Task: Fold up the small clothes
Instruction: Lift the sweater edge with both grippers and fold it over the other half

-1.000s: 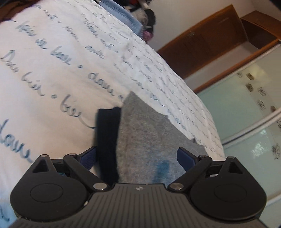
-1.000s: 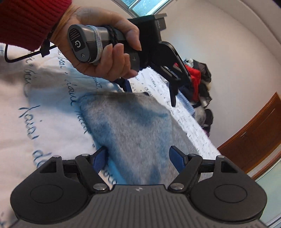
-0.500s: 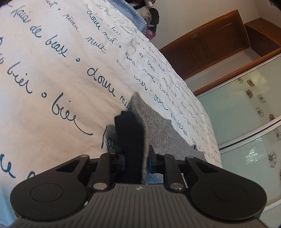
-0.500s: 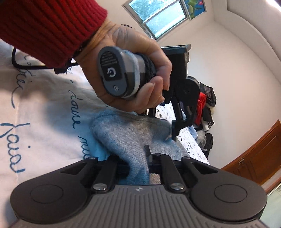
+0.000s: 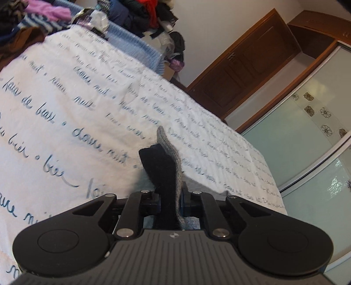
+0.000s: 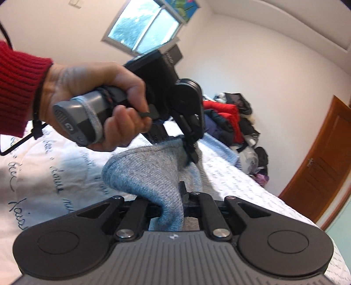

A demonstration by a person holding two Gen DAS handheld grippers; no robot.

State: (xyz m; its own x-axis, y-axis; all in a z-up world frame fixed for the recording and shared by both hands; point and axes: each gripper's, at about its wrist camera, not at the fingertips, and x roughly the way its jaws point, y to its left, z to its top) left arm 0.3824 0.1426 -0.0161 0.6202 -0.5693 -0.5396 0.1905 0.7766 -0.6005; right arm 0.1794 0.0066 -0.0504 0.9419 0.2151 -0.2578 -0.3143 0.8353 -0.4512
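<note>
A small grey knit garment with a black band is pinched up off the white bedspread. My left gripper has its jaws closing, pads pressing on the band end. In the right wrist view the same grey garment hangs stretched between both tools. My right gripper is shut on its near corner. The left gripper bites the far corner, held by a hand in a red sleeve.
The bedspread carries blue handwriting. A heap of clothes and a light blue knit lie at the bed's far end. Wooden wardrobe doors and glass sliding panels stand beyond the bed's right edge.
Both grippers went from open around the flat garment to shut on its corners. Both then rose, lifting the garment's edge off the bedspread.
</note>
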